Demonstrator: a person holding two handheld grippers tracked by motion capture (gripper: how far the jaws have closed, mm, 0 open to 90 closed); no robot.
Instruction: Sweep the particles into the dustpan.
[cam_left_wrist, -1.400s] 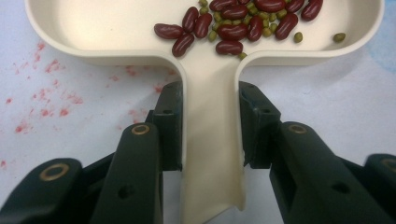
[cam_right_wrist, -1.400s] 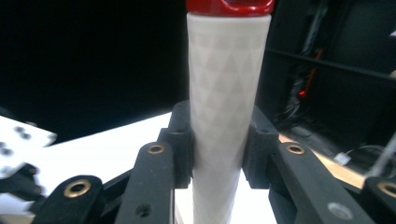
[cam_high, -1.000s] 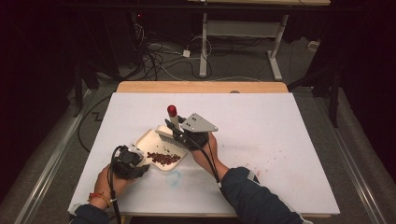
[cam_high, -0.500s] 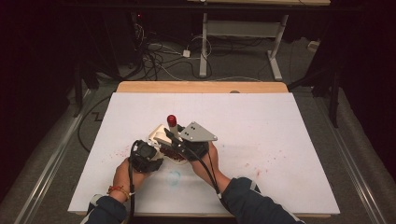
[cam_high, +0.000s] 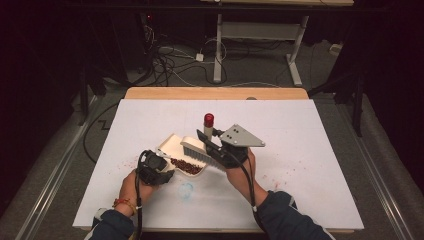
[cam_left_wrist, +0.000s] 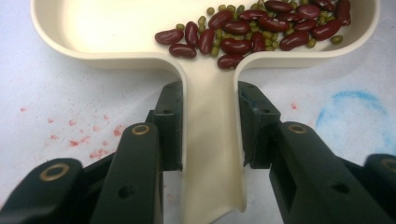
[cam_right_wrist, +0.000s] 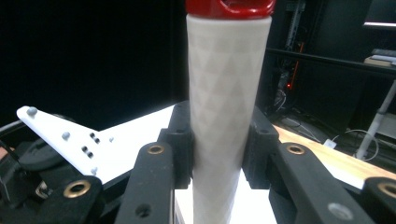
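Observation:
A cream dustpan (cam_high: 172, 144) lies on the white table, with red kidney beans and small green beans (cam_high: 186, 166) heaped at its near corner. My left gripper (cam_high: 159, 162) is shut on the pan's flat handle (cam_left_wrist: 210, 140). The jaws press both sides of the handle just behind the tray, where the beans (cam_left_wrist: 252, 32) lie. My right gripper (cam_high: 215, 145) is shut on a hand brush. Its white patterned handle (cam_right_wrist: 224, 116) stands upright between the jaws, and its red cap (cam_high: 208, 119) is on top. The bristle head (cam_high: 197, 152) rests over the pan's right edge.
Faint red stains (cam_high: 295, 160) and a blue smudge (cam_high: 186, 190) mark the white table cover. A wooden strip (cam_high: 215, 93) runs along the far edge. Cables and desk legs (cam_high: 218, 55) stand on the dark floor beyond.
My left gripper slid right to the dustpan's handle and shut on it. The brush in my right gripper shifted slightly right, and its bristles now rest at the pan.

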